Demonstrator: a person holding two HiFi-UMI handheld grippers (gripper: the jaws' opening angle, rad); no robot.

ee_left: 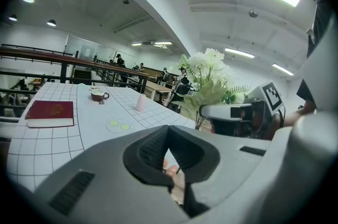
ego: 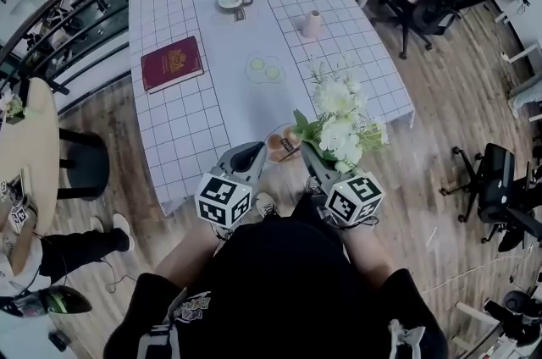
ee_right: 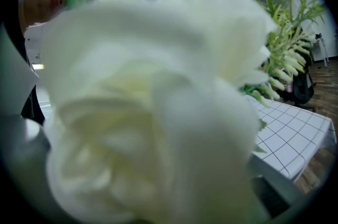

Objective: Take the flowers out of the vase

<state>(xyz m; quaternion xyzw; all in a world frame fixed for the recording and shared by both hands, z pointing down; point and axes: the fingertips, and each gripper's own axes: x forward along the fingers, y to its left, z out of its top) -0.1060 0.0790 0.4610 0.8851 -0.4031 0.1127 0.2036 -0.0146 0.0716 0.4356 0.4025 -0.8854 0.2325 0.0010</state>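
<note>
Flowers (ee_right: 148, 112) blanket right tongs (ego: 310, 156); book (ego: 172, 63) beyond.

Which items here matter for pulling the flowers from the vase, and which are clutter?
Job: flowers, right gripper holding them, pink vase, left gripper (shut).
Clutter: red book, cup, plate with green slices, dish at the near edge.

The person wears a black top (ego: 288, 281), with white print (ego: 190, 308) at the top's lower left edge and a white patch (ego: 405, 336) at its lower right. The left gripper (ego: 257, 147) and right gripper (ego: 308, 152) have grey shells. Each carries a white cube (ego: 223, 199) with black square markers. Black ribbed pads (ee_left: 150, 150) line the left gripper's jaws.
</note>
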